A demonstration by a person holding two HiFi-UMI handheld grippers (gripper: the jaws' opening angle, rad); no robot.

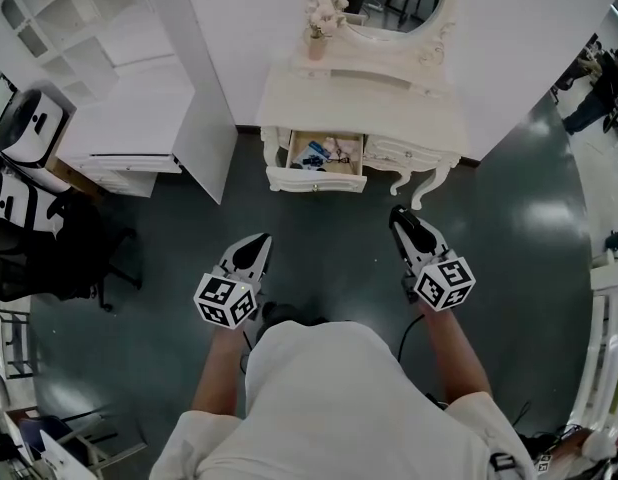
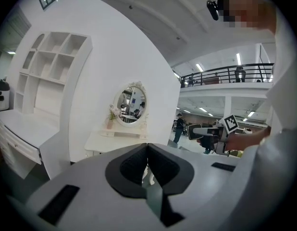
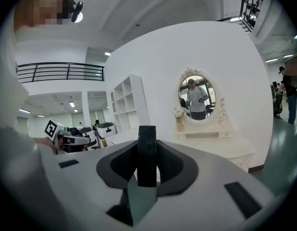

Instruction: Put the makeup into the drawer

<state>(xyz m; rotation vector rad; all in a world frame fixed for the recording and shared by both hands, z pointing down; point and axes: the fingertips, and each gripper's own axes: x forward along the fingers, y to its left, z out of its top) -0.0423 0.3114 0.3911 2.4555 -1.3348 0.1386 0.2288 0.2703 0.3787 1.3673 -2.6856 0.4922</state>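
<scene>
At 12 o'clock in the head view, a cream dressing table [image 1: 289, 103] stands against a white wall, carrying an oval mirror [image 1: 394, 8] and a small vase of pale flowers [image 1: 319, 30] at the tabletop's 11 o'clock corner. Its left drawer [image 1: 315, 179] is pulled open and shows small blue and pink items, too small to identify. Dark, glossy grey-green floor [image 1: 319, 230] fills the middle of the room. A white shelving unit [image 1: 99, 58] with open cubbies occupies 10 o'clock, and a black chair [image 1: 39, 258] sits at 9 o'clock. Both gripper views show a high white ceiling with strip lights and a mezzanine with a black railing [image 3: 62, 71].

Left tongs [image 1: 255, 243], at 8 o'clock from centre, are clenched with nothing between the jaws. Right tongs [image 1: 401, 216], at 3 o'clock from centre, are grasping the makeup [image 3: 147, 150], a flat dark piece seen edge-on and upright between the pads. It is held over the floor, well apart from the drawer. Both tongs point toward 12 o'clock.

Print: square black-and-white marker patterns on each cube [image 1: 227, 301]. Any lettering on the drawer's contents is too small to read.
</scene>
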